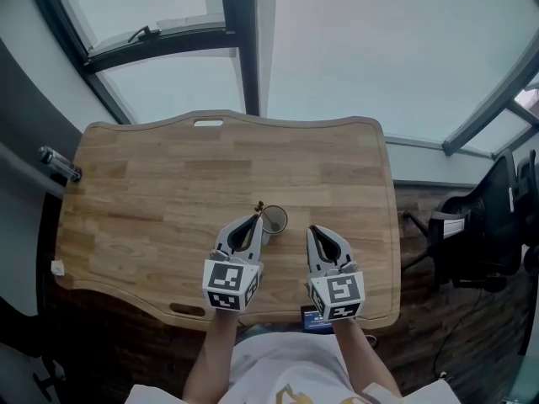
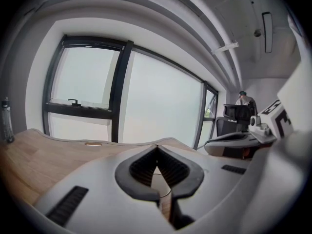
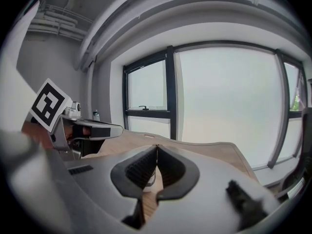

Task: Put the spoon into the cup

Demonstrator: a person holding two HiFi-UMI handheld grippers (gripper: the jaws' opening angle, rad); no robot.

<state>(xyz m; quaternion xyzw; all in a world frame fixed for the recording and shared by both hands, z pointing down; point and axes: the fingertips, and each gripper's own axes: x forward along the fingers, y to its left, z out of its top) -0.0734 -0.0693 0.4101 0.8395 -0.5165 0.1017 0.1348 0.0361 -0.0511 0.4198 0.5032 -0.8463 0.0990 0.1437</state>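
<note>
A small round cup (image 1: 275, 220) stands on the wooden table (image 1: 168, 192), near its front middle. My left gripper (image 1: 255, 218) sits just left of the cup, jaws shut. The thin dark end of the spoon (image 1: 259, 205) pokes out beyond its tips. In the left gripper view the left gripper (image 2: 156, 147) has its pads pressed together, and a thin rim line shows through the gap below. My right gripper (image 1: 312, 228) is right of the cup, shut with nothing in it. In the right gripper view, the right gripper (image 3: 157, 146) shows the pale cup (image 3: 149, 179) through the gap under its tips.
A bottle (image 1: 59, 165) lies at the table's left edge. A black office chair (image 1: 480, 225) stands to the right of the table. A small blue object (image 1: 316, 316) sits at the front edge. Large windows run behind the table's far side.
</note>
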